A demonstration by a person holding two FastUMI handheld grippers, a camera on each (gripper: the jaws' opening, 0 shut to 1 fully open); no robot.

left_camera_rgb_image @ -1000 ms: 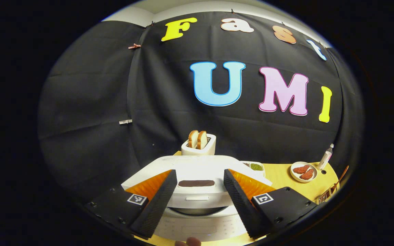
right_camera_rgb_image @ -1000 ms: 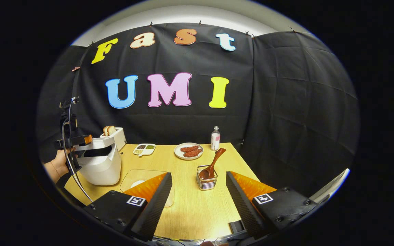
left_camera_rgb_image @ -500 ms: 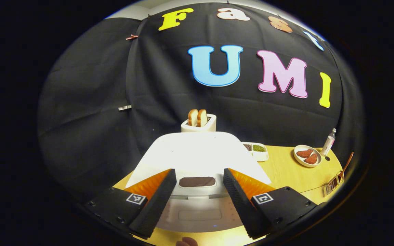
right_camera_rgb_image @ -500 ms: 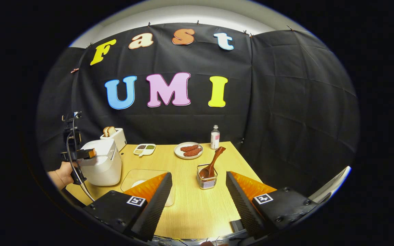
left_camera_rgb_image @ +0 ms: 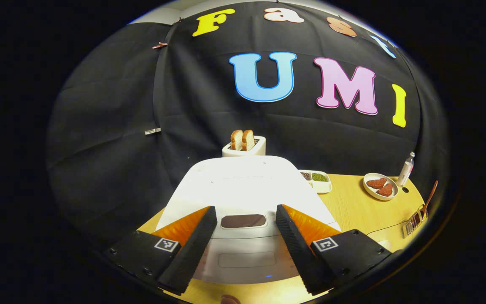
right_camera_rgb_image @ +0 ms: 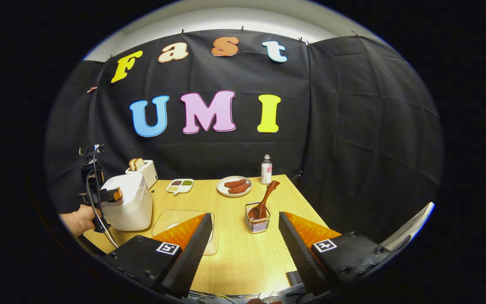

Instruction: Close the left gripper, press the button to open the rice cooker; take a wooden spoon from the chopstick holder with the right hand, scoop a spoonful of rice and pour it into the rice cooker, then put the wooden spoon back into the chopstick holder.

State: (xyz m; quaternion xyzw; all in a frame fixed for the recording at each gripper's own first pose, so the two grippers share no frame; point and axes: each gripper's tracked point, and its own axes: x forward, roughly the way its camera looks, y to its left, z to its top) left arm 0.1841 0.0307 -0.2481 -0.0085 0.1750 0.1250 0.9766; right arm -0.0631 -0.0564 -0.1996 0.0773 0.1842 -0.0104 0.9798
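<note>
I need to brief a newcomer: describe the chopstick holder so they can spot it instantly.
Start at the wooden table. Toward its right side, nearer than the plate of meat, stands the chopstick holder, a small wire basket. It alone has a wooden spoon leaning out of it.

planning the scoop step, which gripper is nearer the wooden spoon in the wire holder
Right. The right gripper faces the brown wooden spoon in the wire chopstick holder just ahead; the left gripper is across the table at the white rice cooker.

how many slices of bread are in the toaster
2: the bread slices stand side by side in the toaster, behind the rice cooker at the back of the table. None seems hidden.
</note>
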